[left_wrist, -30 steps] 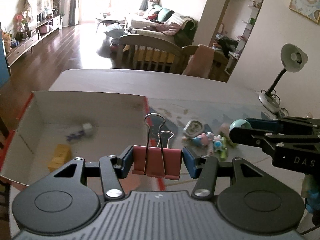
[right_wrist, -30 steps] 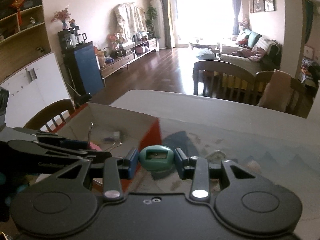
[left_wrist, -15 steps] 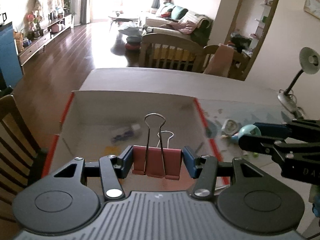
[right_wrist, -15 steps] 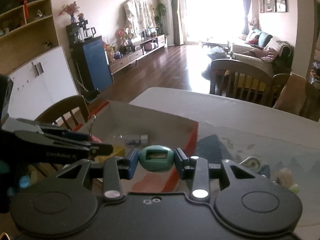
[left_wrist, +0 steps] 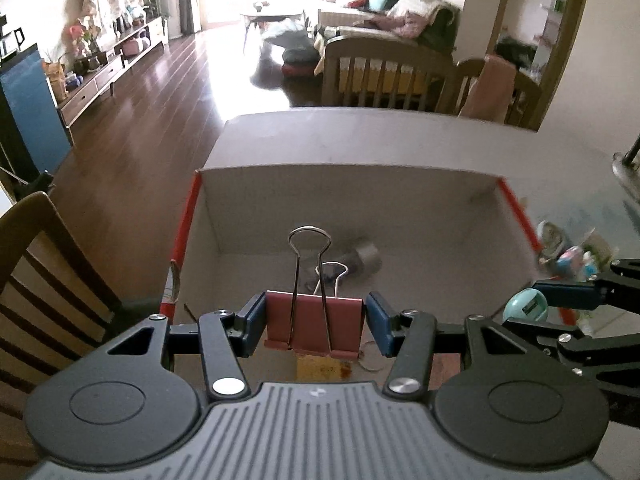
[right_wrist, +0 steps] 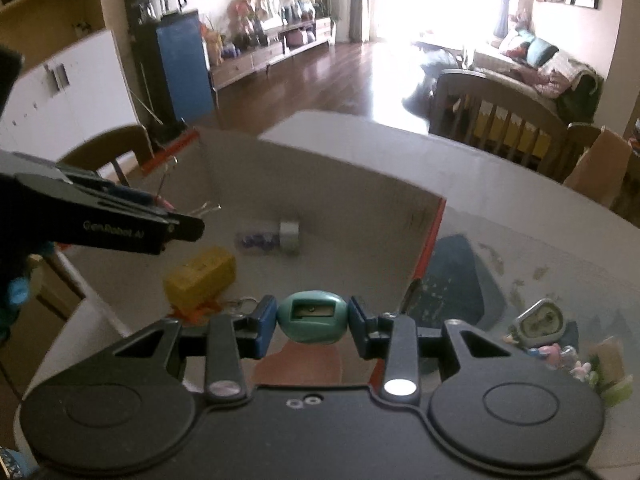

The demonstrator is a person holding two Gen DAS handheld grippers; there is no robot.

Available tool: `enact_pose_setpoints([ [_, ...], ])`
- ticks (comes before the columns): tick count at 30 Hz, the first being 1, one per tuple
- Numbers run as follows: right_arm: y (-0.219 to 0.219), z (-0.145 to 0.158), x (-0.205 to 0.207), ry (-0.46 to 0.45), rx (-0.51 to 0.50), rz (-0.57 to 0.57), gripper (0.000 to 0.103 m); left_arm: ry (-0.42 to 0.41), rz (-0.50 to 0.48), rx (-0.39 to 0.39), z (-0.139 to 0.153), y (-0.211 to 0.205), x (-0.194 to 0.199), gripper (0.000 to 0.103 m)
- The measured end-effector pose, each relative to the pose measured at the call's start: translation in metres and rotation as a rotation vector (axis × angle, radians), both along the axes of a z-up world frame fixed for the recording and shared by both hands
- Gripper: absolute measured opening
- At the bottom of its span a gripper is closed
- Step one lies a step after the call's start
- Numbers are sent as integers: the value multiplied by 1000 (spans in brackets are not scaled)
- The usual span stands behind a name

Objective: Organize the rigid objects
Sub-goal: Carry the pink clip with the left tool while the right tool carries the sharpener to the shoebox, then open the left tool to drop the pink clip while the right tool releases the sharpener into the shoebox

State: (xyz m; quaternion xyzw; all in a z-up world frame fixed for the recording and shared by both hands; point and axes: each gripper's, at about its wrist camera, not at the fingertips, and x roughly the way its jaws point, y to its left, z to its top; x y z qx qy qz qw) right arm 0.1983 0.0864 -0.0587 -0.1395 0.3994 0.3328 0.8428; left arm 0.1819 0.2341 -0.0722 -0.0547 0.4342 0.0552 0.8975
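Observation:
My left gripper (left_wrist: 315, 325) is shut on a red binder clip (left_wrist: 314, 326) with wire handles up, held above the open cardboard box (left_wrist: 348, 184). My right gripper (right_wrist: 312, 322) is shut on a teal pencil sharpener (right_wrist: 312, 321), held over the box's (right_wrist: 340, 172) right side; the sharpener also shows in the left wrist view (left_wrist: 525, 304). Inside the box lie a yellow block (right_wrist: 200, 276) and a small clear bottle with a silver cap (right_wrist: 270, 236). The left gripper's fingers (right_wrist: 120, 220) reach in from the left in the right wrist view.
Small toys and a little clock (right_wrist: 538, 322) lie on the table (right_wrist: 520, 208) to the right of the box. A wooden chair (left_wrist: 44, 276) stands at the table's left side, and more chairs (left_wrist: 384, 76) at the far side.
Both grippers have moved left with their objects, from over the table's toy pile to above the box. Both stay shut on what they hold.

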Motion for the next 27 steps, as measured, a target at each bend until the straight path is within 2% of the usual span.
enact_pose_setpoints([
  [6, 24, -17, 12, -11, -71, 21, 38, 60, -15, 26, -24, 3, 23, 53],
  [13, 44, -30, 13, -10, -135, 71, 38, 102, -31, 23, -38, 6, 34, 53],
  [21, 50, -33, 15, 20, -152, 83, 38, 157, -53, 12, -44, 6, 45, 53],
  [27, 45, -27, 12, 41, -125, 83, 42, 152, -58, 17, -40, 4, 41, 53],
])
